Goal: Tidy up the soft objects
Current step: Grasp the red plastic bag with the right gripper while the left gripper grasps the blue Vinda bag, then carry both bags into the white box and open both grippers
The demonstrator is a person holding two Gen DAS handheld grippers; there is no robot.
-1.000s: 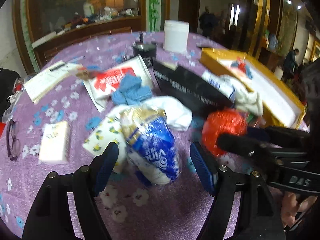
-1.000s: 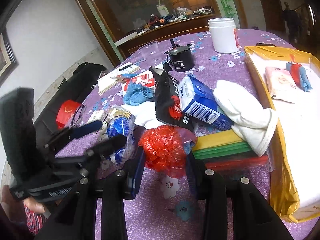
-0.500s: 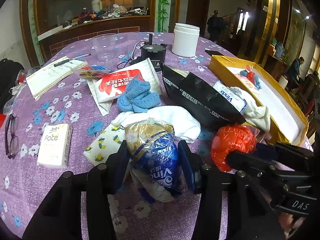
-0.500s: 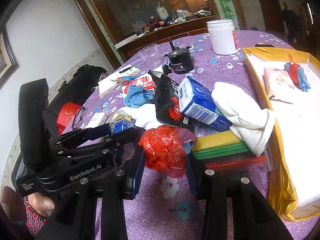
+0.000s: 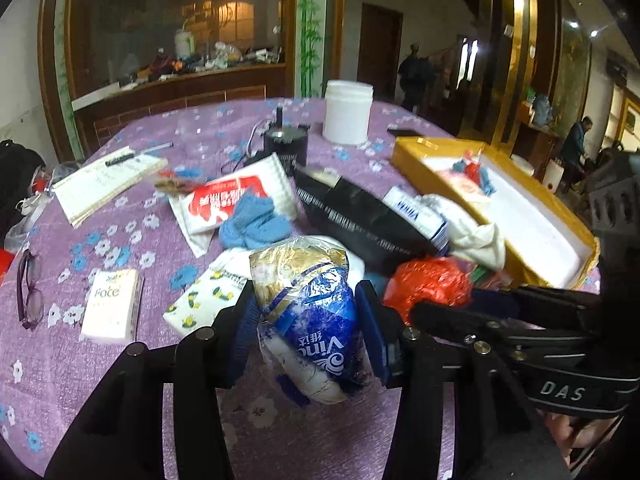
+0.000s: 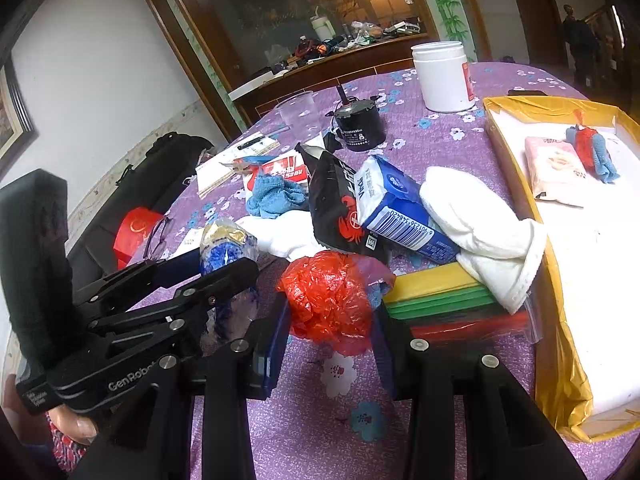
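Left wrist view shows the left tool [image 5: 306, 322] pinching a blue Vinda tissue pack [image 5: 310, 316], while the right tool [image 6: 330, 334] clamps a crumpled red plastic bag [image 6: 326, 300].

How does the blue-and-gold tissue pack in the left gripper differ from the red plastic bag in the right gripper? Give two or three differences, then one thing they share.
The tissue pack is printed blue, gold and white with lettering; the red plastic bag is plain red. The tissue pack is a smooth, elongated bundle; the red plastic bag is a crumpled ball. Both are soft and each is squeezed between a gripper's blue pads: left gripper, right gripper.
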